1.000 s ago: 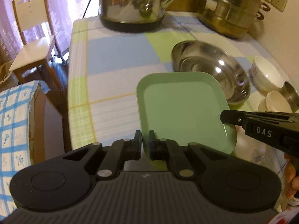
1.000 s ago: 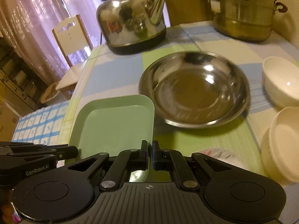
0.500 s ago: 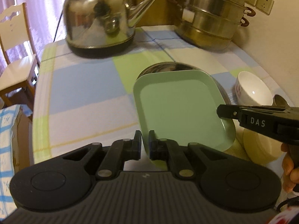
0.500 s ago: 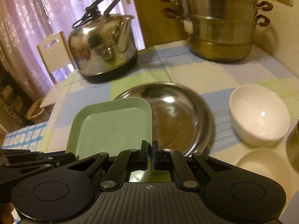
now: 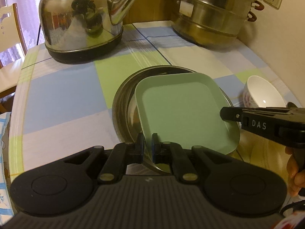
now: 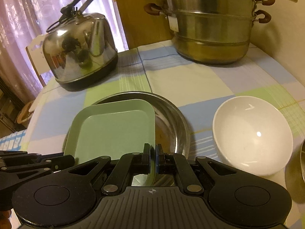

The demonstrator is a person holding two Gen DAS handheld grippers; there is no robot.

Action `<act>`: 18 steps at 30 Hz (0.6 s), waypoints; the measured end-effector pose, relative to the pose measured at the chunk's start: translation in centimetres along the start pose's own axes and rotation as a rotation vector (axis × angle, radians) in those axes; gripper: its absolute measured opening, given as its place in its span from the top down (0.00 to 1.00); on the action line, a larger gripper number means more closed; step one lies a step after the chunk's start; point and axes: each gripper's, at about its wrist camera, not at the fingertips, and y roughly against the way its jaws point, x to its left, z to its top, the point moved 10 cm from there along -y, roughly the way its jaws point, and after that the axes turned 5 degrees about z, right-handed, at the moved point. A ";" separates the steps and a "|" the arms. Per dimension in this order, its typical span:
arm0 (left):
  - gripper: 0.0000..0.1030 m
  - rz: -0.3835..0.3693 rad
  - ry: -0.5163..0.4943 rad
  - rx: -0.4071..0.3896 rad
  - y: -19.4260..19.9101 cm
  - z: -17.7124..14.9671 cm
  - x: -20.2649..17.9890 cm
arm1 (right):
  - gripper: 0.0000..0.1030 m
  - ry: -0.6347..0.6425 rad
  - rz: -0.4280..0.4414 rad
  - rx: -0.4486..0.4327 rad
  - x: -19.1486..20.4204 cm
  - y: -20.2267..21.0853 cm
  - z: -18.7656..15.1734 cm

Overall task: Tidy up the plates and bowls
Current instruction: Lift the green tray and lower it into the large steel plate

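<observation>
Carried forward from the desk's near edge, the green plate [image 5: 183, 112] now sits over the steel basin [image 6: 171, 118], both my left fingers [image 5: 147, 146] and right fingers [image 6: 152, 157] pinching its rim.

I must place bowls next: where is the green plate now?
In both views the green plate lies over the steel pan, left of the white bowl.

bare checked tablecloth [image 5: 63, 95] lies open left of the round steel basin [image 5: 122, 105], up to the shiny steel kettle [image 5: 80, 22] at the back. the tiered steel steamer pot [image 6: 211, 24] blocks the back right. a white ceramic bowl [image 6: 251, 133] stands just right of the basin, narrowing passage there.
</observation>
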 end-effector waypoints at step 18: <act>0.93 0.025 0.010 0.063 -2.5 -0.1 -0.5 | 0.95 -0.009 -0.015 0.081 -2.0 -3.3 0.2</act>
